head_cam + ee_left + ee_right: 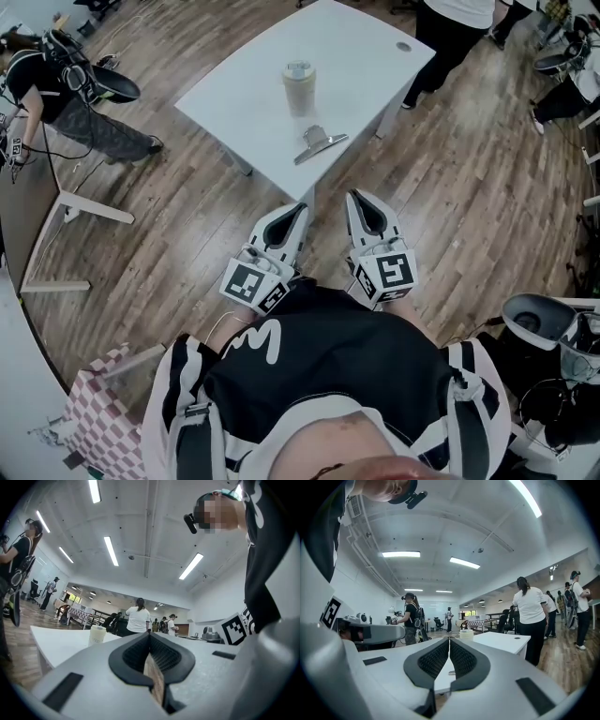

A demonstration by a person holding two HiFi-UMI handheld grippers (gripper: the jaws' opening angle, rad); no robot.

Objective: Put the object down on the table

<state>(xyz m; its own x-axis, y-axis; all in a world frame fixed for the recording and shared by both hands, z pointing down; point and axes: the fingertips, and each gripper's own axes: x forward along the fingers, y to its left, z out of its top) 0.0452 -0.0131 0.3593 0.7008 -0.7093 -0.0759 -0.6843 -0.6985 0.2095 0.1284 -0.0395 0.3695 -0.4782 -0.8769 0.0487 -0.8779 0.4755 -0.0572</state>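
White rectangular table [246, 98] in upper centre of head view, on wood-plank floor [178, 234]. Beige lidded cup [299, 86] upright on it. Silver metal clip-shaped object [320, 144] lies flat just below cup, near table's lower corner, not touching cup. Left gripper [302, 208] and right gripper [354, 197] side by side at lower centre, just short of table. Both jaws pinched together, nothing held.

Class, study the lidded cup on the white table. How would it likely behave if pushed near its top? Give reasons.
The cup stands tall and narrow, so a high push would probably tip it rather than slide it. Tipped, its round wall would likely let it roll. It looks like thin plastic, so probably light, perhaps squashy.
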